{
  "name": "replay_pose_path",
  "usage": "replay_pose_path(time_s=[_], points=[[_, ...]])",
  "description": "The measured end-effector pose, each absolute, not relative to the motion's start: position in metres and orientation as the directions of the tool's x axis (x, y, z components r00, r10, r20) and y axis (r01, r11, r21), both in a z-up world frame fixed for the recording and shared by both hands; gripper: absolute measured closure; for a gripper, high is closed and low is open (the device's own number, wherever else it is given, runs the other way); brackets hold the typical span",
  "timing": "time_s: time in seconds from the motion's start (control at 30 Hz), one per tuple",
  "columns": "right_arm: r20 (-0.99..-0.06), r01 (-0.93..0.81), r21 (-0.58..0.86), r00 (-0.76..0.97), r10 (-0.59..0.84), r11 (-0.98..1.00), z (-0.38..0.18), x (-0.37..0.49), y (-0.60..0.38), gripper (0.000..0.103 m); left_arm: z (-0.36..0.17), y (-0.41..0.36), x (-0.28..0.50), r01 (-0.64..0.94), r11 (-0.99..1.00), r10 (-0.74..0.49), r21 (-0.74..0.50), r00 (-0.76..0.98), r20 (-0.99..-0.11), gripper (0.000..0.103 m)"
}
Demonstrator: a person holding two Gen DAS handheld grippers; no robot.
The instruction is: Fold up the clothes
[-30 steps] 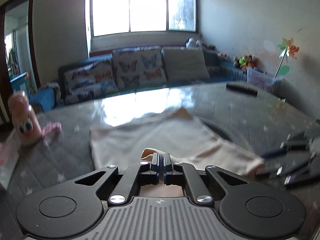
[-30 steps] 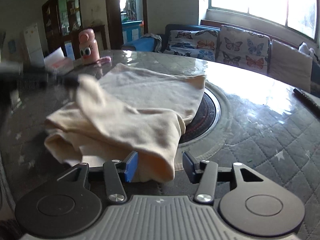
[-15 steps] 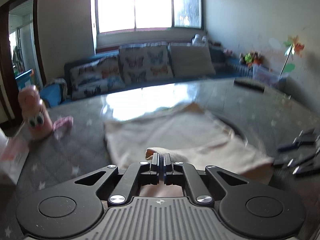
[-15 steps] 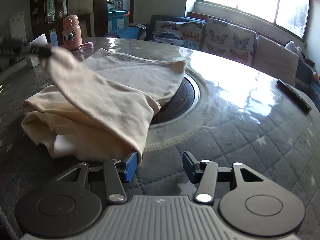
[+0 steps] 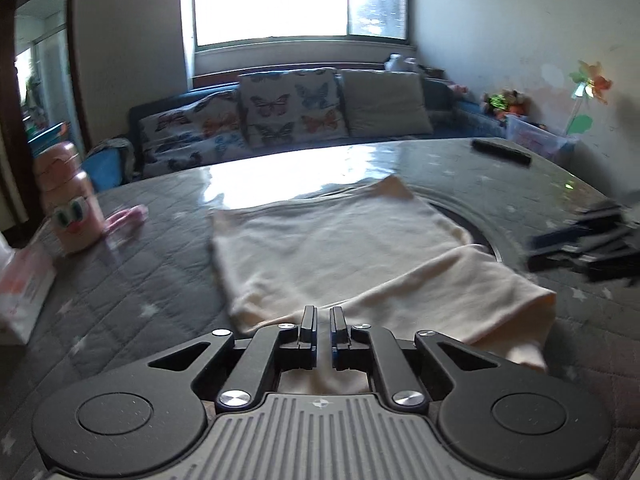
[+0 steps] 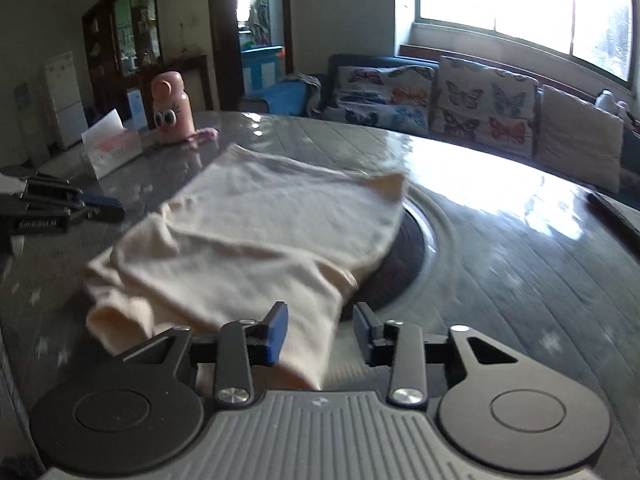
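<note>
Across the middle of both wrist views, a cream garment [image 5: 340, 248] lies on the grey quilted table [image 5: 120, 300], partly folded: one flap is laid diagonally over the flat body, its free end reaching toward the lower right of the left view. Judged from this, a first fold is made, while squaring the edges and at least one more fold remain. Left gripper [image 5: 323, 322], bottom centre of its view: fingers nearly together with a slim gap, no cloth visibly pinched, the garment's near edge lying just ahead of and under the tips. Right gripper [image 6: 320, 330], bottom centre of its view: jaws moderately apart and closing, with the garment's near corner lying between the blue pads [image 6: 278, 332], closer to the left one; contact cannot be confirmed. Pink bottle [image 6: 172, 110] stands at upper left, well apart from the cloth.
</note>
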State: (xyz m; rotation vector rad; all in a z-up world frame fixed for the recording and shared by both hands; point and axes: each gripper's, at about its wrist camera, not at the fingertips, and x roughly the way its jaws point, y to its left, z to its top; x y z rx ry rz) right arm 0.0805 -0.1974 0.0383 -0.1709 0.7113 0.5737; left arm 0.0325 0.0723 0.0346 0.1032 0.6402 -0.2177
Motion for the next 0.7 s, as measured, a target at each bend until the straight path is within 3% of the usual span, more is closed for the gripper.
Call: replay_pose_path(time_s=[0.17, 0.37, 0.7], points=[[-0.644, -0.592, 0.042, 0.600, 0.475, 0.805, 0.026, 0.107, -0.162, 0.074, 0.019, 0.057, 0.048, 0.263, 0.965, -0.188, 0.025, 0.752, -0.632, 0.095], [-0.687, -0.582, 0.042, 0.574, 0.446, 0.812, 0.000, 0.124, -0.153, 0.075, -0.001, 0.070, 0.059, 0.238, 0.971, -0.165, 0.017, 0.721, -0.673, 0.095], [-0.674, -0.606, 0.046, 0.568, 0.473, 0.794, 0.010, 0.116, -0.156, 0.077, 0.002, 0.069, 0.058, 0.257, 0.966, -0.181, 0.019, 0.731, -0.658, 0.094]])
